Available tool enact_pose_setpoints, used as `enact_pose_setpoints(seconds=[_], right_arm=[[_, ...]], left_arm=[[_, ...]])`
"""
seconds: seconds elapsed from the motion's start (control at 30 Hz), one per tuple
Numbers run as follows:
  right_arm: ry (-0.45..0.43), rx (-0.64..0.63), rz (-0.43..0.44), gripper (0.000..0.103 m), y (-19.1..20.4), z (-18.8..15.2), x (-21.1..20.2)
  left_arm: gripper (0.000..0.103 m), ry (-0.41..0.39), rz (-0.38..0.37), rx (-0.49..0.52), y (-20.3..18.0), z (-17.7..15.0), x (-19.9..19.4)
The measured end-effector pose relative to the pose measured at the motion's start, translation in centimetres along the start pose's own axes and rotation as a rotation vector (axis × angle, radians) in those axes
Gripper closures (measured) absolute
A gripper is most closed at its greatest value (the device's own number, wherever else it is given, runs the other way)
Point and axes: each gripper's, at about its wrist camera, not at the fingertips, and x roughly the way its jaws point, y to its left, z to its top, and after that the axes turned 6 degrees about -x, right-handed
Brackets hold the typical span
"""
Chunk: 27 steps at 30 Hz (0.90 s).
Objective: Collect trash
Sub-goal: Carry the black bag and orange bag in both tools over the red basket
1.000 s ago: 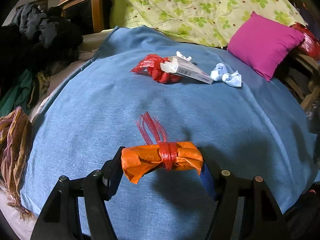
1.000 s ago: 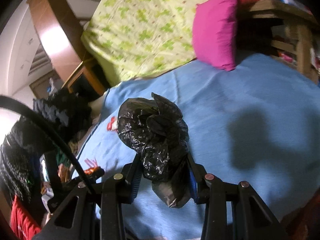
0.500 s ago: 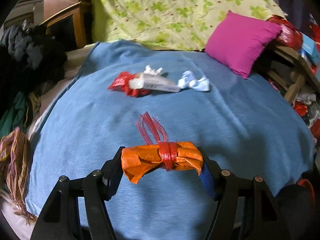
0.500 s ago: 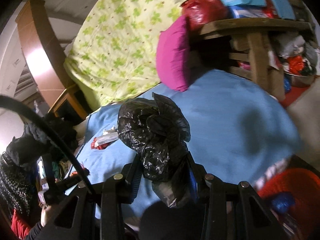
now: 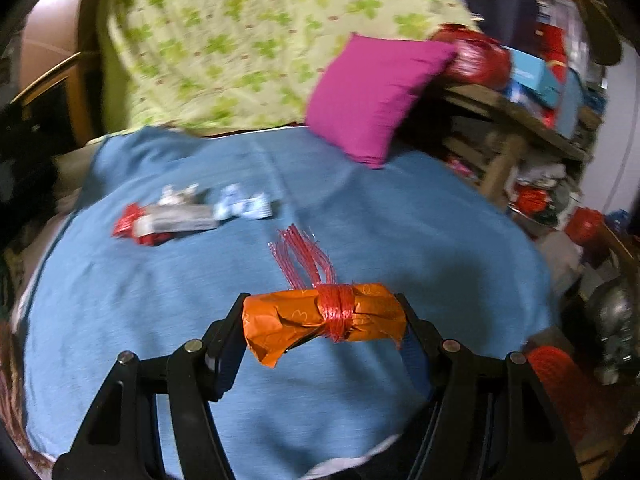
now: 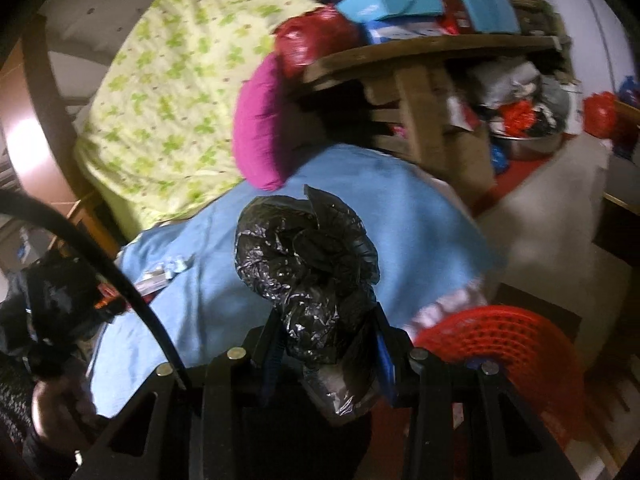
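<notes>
Bed: we work over a bed (image 5: 168, 304) spread with a blue cover; a green-patterned quilt (image 5: 240, 52) and a magenta pillow (image 5: 372, 92) lie at its far end.
Red basket: a red mesh basket (image 6: 504, 344) sits low beside the bed's near edge, just right of the right gripper; we judge it the likely bin for the trash.
Black bag: a crumpled black plastic bag (image 6: 308, 264) is pinched at its lower end in the right gripper (image 6: 326, 344), jaws drawn close on it. Light, limp and slick, it bulges above the grip; a hold low on the bunched part suits it.
Orange packet: an orange wrapper roll (image 5: 320, 320), tied round the middle with red string, spans the left gripper (image 5: 324, 324), jaws about half spread and pressing its two ends. Light and crushable, so an end-to-end hold is fair, though the loose flap could slip.
Left-behind litter: a red wrapper (image 5: 132, 224), a flat carton (image 5: 176, 218) and a pale blue scrap (image 5: 240, 208) lie together mid-bed, well apart from both grippers.
Pose: both grippers point downward and forward, held above the cover.
</notes>
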Motion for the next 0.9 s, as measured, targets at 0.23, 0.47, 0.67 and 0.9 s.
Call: enact_pose_setpoints(seconds=[0.23,0.47,0.67,0.9], right_arm=[[0.044,0.070,-0.114,0.061,-5.1,-2.2,-0.7],[0.096,0.117,-0.192,0.061,-8.5,-4.2,-1.2],[0.133,0.119,-0.240,0.061,-9.8,-5.3,-1.3],[0.161,0.140,-0.270,0.060,-10.7,-6.3,-1.3]], left_arm=[[0.034,0.010,-0.116,0.104,-7.5,0.0,-0.3],[0.034,0.049,-0.204,0.201,-13.4,-1.3,-0.4],[0.034,0.058,-0.243,0.241,-15.7,-1.6,-0.7],[0.034,0.078,-0.263,0.253,-16.5,-2.1,-0.4]])
